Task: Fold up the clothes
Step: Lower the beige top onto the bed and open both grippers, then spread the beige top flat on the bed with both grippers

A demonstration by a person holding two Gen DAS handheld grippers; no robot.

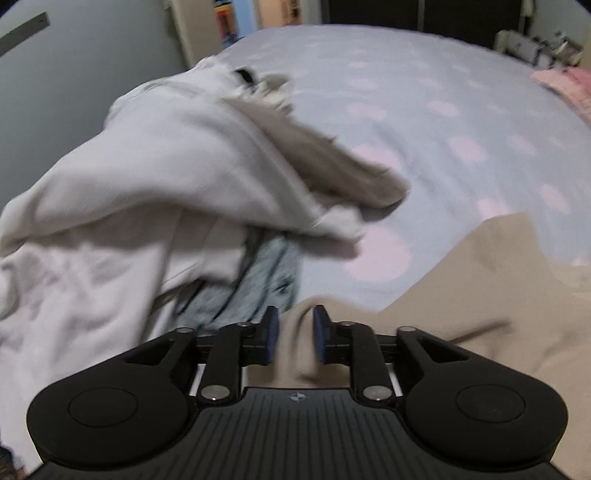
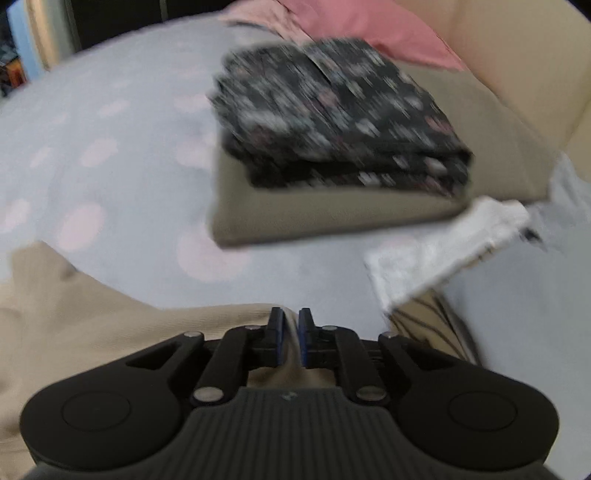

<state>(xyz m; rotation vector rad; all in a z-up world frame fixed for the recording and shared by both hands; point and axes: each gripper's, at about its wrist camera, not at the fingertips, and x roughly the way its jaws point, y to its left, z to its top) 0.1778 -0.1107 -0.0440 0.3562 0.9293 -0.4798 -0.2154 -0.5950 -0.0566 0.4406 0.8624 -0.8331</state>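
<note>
Beige garment (image 1: 461, 295): nearest us, we hold it w/ both grippers, spread over bed (image 1: 424, 92).
Bed: blue sheet, pink spots.
White pile (image 1: 147, 184): on bed's left, unfolded.
Folded stack (image 2: 332, 147): dark print on olive.
Left gripper (image 1: 295, 334): pads pinch beige fold.
Right gripper (image 2: 291, 338): narrow, clamping beige edge.

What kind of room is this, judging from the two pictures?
Most likely a bedroom. The clothes lie on a bed with a blue spotted cover, a pink pillow sits at its far end, and folded garments are stacked there.
</note>
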